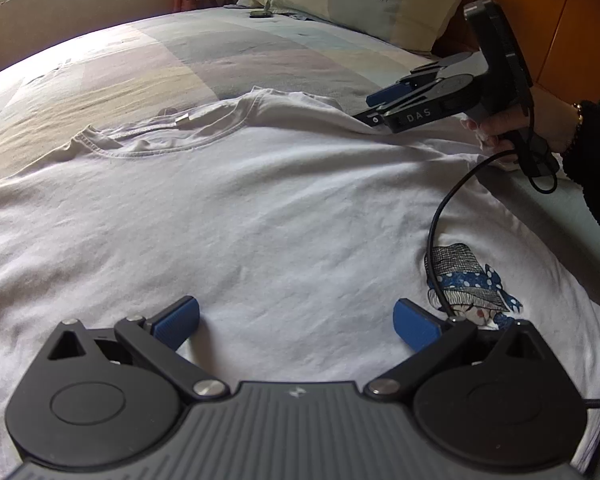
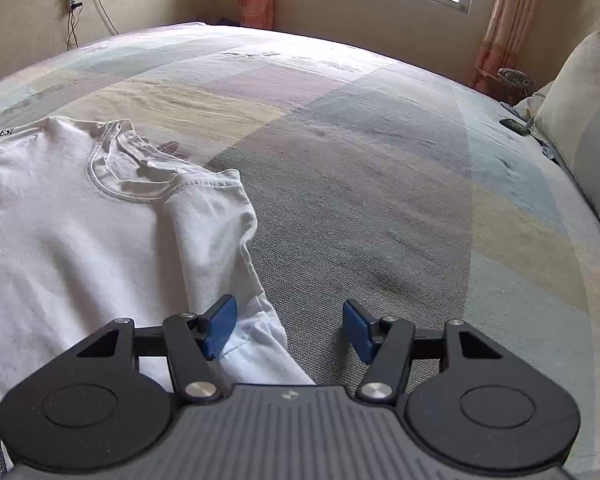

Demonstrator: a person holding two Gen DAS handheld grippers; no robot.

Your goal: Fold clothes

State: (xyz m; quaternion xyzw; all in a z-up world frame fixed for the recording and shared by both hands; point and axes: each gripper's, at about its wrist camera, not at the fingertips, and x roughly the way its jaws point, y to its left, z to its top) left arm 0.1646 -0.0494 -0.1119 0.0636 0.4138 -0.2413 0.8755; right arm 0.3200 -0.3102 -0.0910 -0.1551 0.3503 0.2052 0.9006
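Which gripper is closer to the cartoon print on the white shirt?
Left. The left gripper hovers over the T-shirt with the cartoon print just beside its right-hand jaw. The right gripper is up at the shirt's shoulder, well away from it.

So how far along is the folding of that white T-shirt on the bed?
Barely begun. Done: the white T-shirt is spread out on the bed, collar away from the person. In hand: the right gripper is open over the sleeve, which lies between its pads, not pinched. The left gripper hovers open over the shirt's body. Left: every fold; no part is turned over yet.
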